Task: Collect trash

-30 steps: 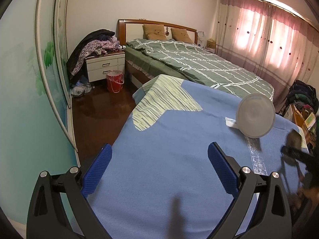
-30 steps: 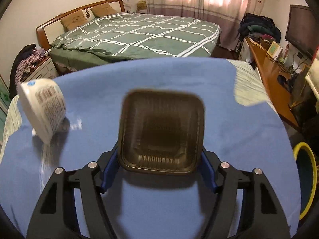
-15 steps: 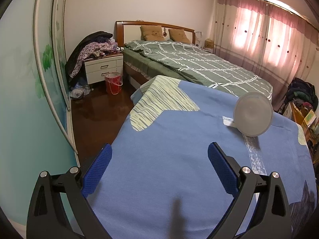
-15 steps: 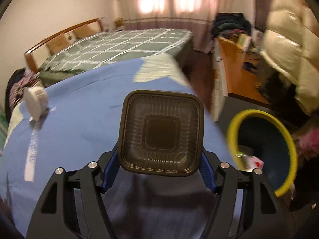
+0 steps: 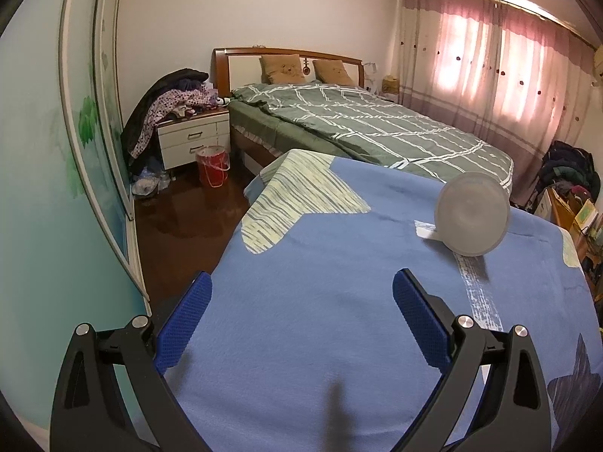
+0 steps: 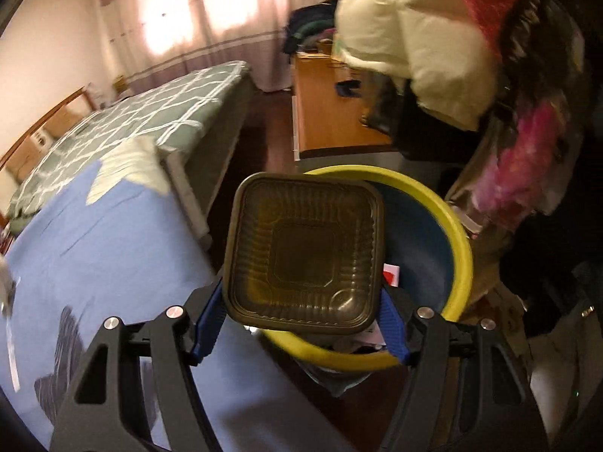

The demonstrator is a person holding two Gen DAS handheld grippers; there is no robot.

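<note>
Swinging off the bed's right edge, your right gripper (image 6: 301, 324) now holds the brown plastic tray (image 6: 304, 252), clamped between its pads, over the yellow-rimmed bin (image 6: 458, 241); release looks next. Your left gripper (image 5: 301, 316) hangs spread and empty over the blue blanket (image 5: 320, 320), the white tub (image 5: 472, 214) waiting near its far right corner.

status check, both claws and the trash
Right claw shut on brown tray, held over yellow-rimmed bin. Left claw open, empty. White cup on blue blanket.
</note>
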